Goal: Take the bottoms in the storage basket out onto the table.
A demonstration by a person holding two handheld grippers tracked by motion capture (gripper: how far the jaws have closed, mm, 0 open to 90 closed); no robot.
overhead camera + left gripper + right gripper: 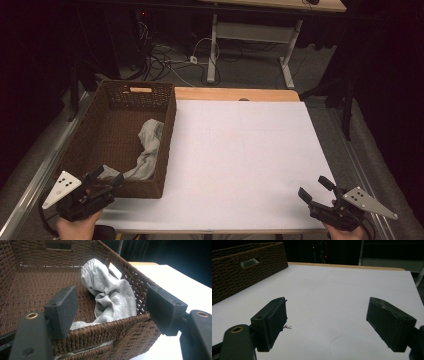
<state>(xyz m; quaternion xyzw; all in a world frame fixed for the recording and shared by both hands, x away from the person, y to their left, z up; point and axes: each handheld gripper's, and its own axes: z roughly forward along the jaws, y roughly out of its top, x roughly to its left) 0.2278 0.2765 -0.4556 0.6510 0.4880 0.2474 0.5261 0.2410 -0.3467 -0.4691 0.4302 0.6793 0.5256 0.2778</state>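
Observation:
A brown wicker basket [165,130] stands at the left of the white table sheet [240,160]. A crumpled grey cloth [147,150] lies inside it against the right wall, and it fills the middle of the left gripper view as grey cloth [110,295] beyond the basket's near rim [117,327]. My left gripper [107,179] hovers at the basket's near end, open, nothing between its jaws. My right gripper [315,192] is open over the sheet's near right corner, empty, with its jaws wide apart in the right gripper view [325,325].
The table's wooden far edge [235,93] shows beyond the sheet. A metal rail [45,165] runs along the table's left side. On the floor behind lie cables [165,57] and a desk's white legs [212,50]. The basket's side [242,270] stands far left in the right gripper view.

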